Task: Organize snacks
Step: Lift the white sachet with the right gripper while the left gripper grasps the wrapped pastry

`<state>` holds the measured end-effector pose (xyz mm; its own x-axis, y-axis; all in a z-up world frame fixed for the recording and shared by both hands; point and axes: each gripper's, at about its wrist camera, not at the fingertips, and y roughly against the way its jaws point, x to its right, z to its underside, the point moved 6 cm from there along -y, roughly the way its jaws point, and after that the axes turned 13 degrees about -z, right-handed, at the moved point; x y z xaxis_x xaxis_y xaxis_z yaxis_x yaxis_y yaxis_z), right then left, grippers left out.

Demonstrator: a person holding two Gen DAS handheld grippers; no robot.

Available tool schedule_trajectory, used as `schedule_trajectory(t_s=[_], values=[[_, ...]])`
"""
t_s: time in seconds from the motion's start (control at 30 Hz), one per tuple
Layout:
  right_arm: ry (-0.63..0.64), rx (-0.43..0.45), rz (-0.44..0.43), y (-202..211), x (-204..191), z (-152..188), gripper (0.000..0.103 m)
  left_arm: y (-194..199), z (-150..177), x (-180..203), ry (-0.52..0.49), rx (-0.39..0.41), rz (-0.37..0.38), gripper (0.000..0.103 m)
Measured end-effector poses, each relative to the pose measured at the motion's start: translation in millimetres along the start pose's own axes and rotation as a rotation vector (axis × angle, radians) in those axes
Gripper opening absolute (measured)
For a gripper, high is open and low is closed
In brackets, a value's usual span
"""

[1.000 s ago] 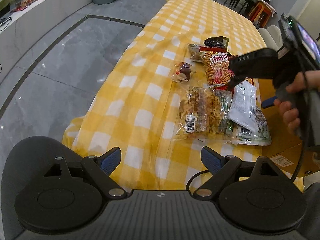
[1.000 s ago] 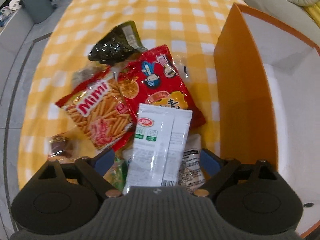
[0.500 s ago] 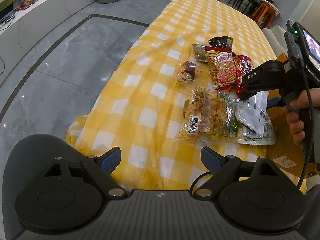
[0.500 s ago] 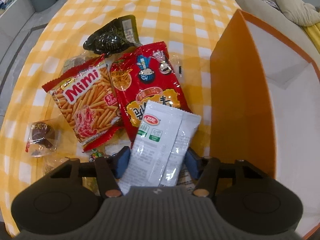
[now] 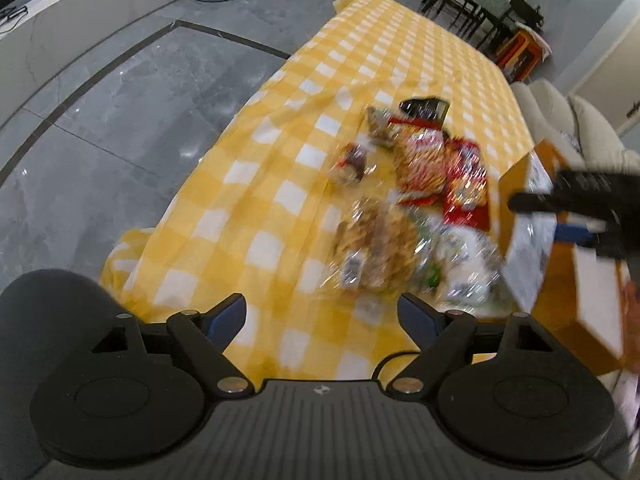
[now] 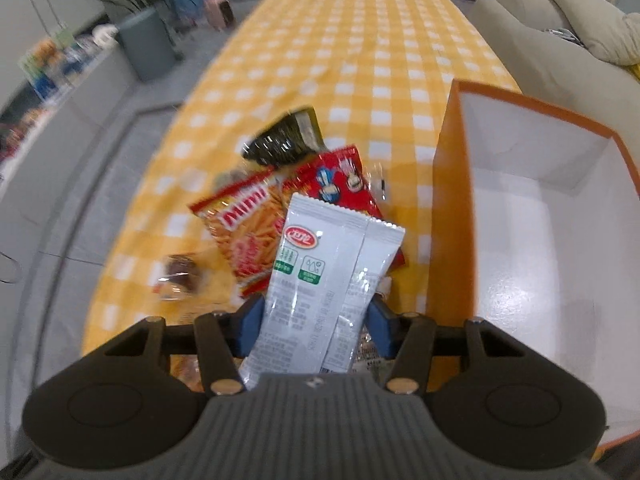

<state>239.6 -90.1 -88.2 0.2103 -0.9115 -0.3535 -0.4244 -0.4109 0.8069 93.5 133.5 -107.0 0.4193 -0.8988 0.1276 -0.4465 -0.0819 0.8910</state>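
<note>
My right gripper [image 6: 314, 314] is shut on a white snack packet [image 6: 324, 272] and holds it above the table, just left of an open orange box [image 6: 452, 208] with a white inside. Below lie a Mimi stick-snack bag [image 6: 244, 232], a red cartoon bag [image 6: 340, 180], a black packet [image 6: 284, 140] and a small brown wrapped sweet [image 6: 180, 276]. My left gripper [image 5: 322, 314] is open and empty over the table's near edge, short of a clear bag of biscuits [image 5: 376, 248]. The right gripper [image 5: 576, 208] shows in the left wrist view, over the box [image 5: 516, 184].
A yellow checked cloth [image 5: 280, 160] covers the long table, with grey floor to its left. A beige sofa [image 6: 560, 32] stands behind the box. A grey bin [image 6: 146, 46] and a white counter [image 5: 80, 12] are far off at the left.
My right gripper closed on the white packet and lifted it up off the pile, moving toward the orange box. My left gripper stayed open and shifted slightly; its view is blurred.
</note>
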Motion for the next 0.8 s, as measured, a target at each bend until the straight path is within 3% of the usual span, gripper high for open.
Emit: schedule_trajectory(t_s=[0.07,0.2,0.4,0.53,0.67,0.8], values=[[-0.018,0.036,-0.042,20,3,2,0.053,8,-10,10,-0.015,0.023,0.026,0.099],[-0.085,0.132,-0.117,61,21,4,0.053,5,-28,43,-0.157,0.031,0.031,0.099],[-0.112,0.243,-0.121,110,45,10,0.053,-24,-45,81,-0.248,0.005,-0.044,0.1],[-0.108,0.277,-0.062,125,60,17,0.053,-50,-42,100,-0.336,-0.012,-0.114,0.1],[-0.133,0.291,-0.088,134,72,22,0.053,-80,-34,103,-0.324,-0.096,-0.187,0.1],[-0.144,0.314,-0.087,140,83,23,0.053,-96,-29,103,-0.343,-0.089,-0.225,0.1]])
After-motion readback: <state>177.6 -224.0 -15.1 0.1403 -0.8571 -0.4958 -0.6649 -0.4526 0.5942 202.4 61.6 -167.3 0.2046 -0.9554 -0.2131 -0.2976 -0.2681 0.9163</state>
